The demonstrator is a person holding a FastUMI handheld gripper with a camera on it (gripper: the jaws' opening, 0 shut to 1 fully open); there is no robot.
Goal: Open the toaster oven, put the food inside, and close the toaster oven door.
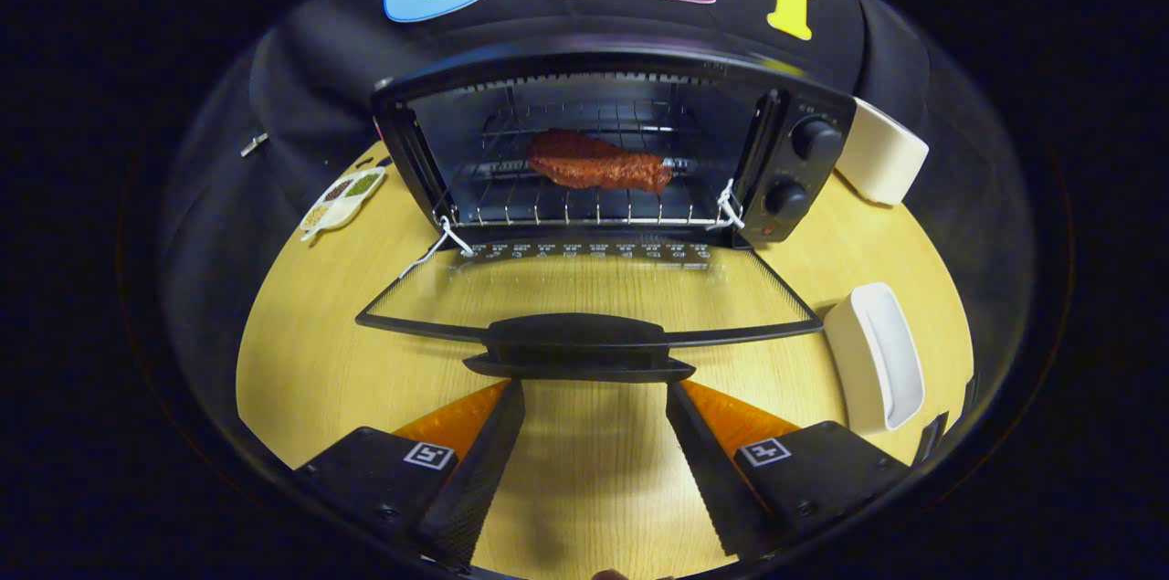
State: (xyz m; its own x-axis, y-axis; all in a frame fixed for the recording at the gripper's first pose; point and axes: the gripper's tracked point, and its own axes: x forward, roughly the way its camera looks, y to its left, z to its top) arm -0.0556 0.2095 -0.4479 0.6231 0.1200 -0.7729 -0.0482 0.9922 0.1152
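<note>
The food [597, 162] is seen on the rack [584, 201] in the oven [612, 146] at 12 o'clock; the door [584, 297] is lowered onto the counter [310, 352]; a dish [877, 352] is set at 2 o'clock.

I hold my gripper [594, 397] low and level, its two fingers [479, 461] spread wide apart with nothing between them. The fingertips sit just short of the door handle [577, 347], touching nothing.

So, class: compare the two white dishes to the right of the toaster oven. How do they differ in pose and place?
The nearer white dish lies flat on the table, its hollow facing up, beside the lowered oven door. The farther white dish sits further back, beside the toaster oven's knobs, tilted so its outer side shows. Both are white and rounded. The gripper is open, just short of the door handle.
</note>
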